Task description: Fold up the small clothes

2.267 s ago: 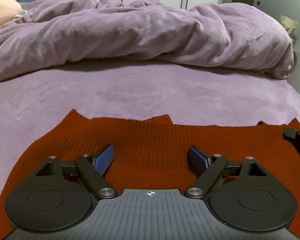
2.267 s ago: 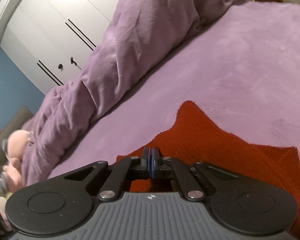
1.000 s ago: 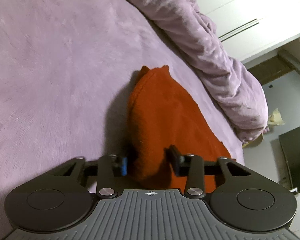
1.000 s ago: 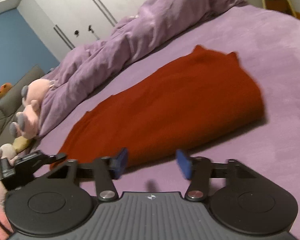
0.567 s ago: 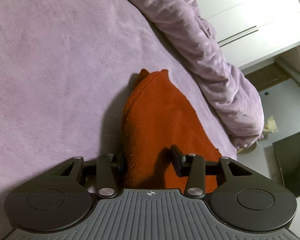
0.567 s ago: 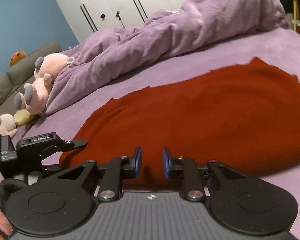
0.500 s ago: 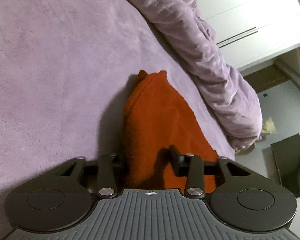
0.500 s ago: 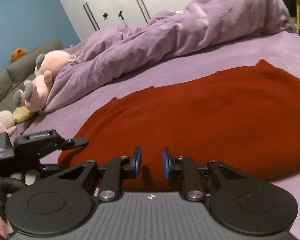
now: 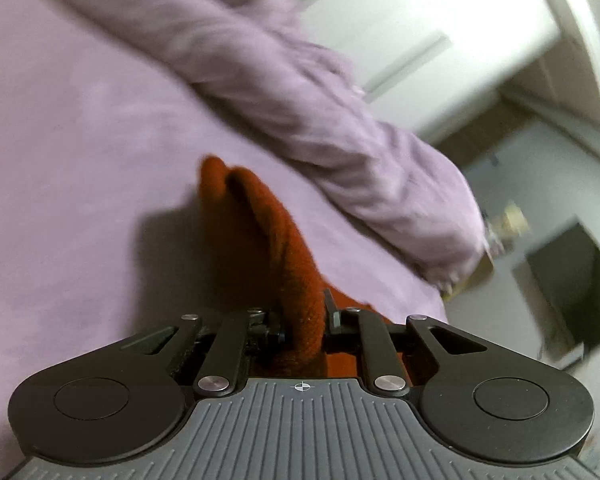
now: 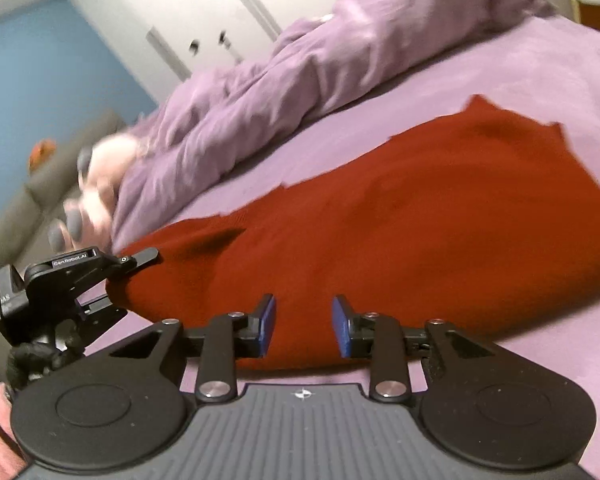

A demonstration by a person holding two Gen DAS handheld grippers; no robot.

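Where the bed [image 10: 560, 60] runs back toward the white wardrobe doors [image 10: 204, 12], a crumpled purple duvet [image 10: 292, 92] lies heaped across it — soft, plush, thickly creased — and a pink plush toy [image 10: 100, 184] with grey paws sits blurred at its left end, against a grey sofa [image 10: 24, 208] and a blue wall [image 10: 40, 92]. In the left wrist view the duvet [image 9: 324, 128] rises just beyond the garment, with a dark screen-like panel [image 9: 572, 280] off to the right.

The red knitted garment [image 10: 420, 232] lies on the bed's fuzzy purple cover, folded over into a long, rounded shape with small points at its far edge. The left hand-held gripper [image 9: 304, 320] pinches a ridge of the garment [image 9: 288, 256] at its left end, the knit standing up in a narrow fold between the fingers; in the right wrist view it [image 10: 112, 280] sits at that same end. The right hand-held gripper [image 10: 304, 324] is spread, its blue pads [image 10: 268, 320] parted over the near edge of the cloth — whether they touch it I cannot tell.
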